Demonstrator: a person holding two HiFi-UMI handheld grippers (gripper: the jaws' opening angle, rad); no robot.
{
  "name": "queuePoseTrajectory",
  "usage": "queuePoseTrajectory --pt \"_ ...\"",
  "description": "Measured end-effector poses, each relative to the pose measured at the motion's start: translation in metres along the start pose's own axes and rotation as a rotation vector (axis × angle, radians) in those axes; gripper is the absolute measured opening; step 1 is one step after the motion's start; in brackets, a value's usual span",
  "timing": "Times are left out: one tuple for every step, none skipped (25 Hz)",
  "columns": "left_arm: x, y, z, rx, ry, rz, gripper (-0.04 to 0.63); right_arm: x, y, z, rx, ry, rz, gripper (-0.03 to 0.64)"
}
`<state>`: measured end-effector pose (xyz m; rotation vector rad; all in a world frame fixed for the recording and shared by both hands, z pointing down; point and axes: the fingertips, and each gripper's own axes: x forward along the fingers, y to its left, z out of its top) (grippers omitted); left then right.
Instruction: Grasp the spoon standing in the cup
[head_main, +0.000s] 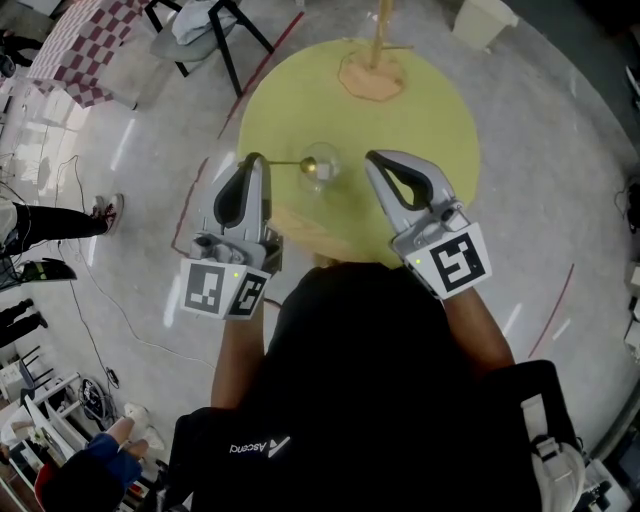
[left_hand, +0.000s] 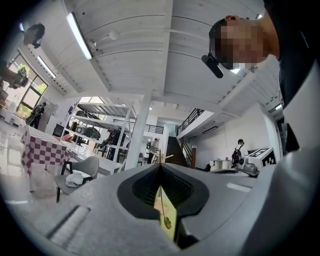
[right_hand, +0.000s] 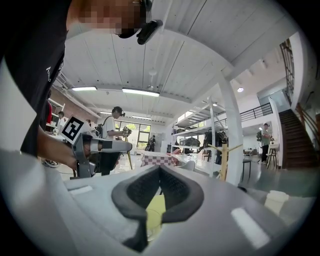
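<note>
A clear glass cup (head_main: 320, 167) stands on the round yellow table (head_main: 420, 130). A gold spoon (head_main: 290, 163) has its bowl end at the cup, and its thin handle runs left to my left gripper (head_main: 254, 158). That gripper is shut on the handle's tip. In the left gripper view the spoon (left_hand: 166, 220) shows through the gap below the closed tips (left_hand: 160, 167). My right gripper (head_main: 372, 158) hangs just right of the cup, shut and holding nothing. The right gripper view shows the cup (right_hand: 150, 220) beneath its closed jaws (right_hand: 160, 167).
A wooden stand (head_main: 372, 72) on a tan base sits at the table's far side. Beyond the table are a chair (head_main: 200, 30), a checkered table (head_main: 85, 45) and a white box (head_main: 485, 20). A bystander's legs (head_main: 60, 220) are at the left.
</note>
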<state>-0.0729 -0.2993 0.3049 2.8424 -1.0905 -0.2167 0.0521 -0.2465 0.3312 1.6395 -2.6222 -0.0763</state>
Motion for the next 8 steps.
queuePoseTrajectory --pt "0.0001 0.0001 0.0001 -0.001 -0.001 0.000 0.011 -0.0005 -0.0001 -0.0003 0.000 0.002 -0.001 0.003" --pt "0.0002 0.0001 0.0003 -0.002 -0.002 0.000 0.011 -0.0010 -0.0002 -0.0004 0.000 0.004 -0.002 0.003" --pt "0.0003 0.0001 0.0004 -0.003 -0.003 0.000 0.011 -0.0014 -0.0003 -0.0003 -0.001 0.005 -0.002 0.003" --pt "0.0003 0.0003 0.0002 -0.003 -0.003 0.000 0.011 -0.0014 -0.0003 -0.0002 -0.003 0.004 -0.003 0.003" --pt "0.0004 0.0007 -0.0002 -0.003 -0.003 0.000 0.011 -0.0012 -0.0001 -0.0004 -0.005 0.003 -0.002 0.003" --pt "0.0005 0.0012 -0.0009 -0.004 -0.004 0.000 0.011 -0.0008 0.0001 -0.0008 -0.006 0.002 -0.002 0.003" --pt "0.0006 0.0018 -0.0017 -0.004 -0.004 0.000 0.011 -0.0004 0.0003 -0.0015 -0.007 0.001 -0.002 0.003" --pt "0.0007 0.0024 -0.0026 -0.004 -0.005 0.000 0.011 0.0000 0.0005 -0.0023 -0.007 0.001 -0.003 0.003"
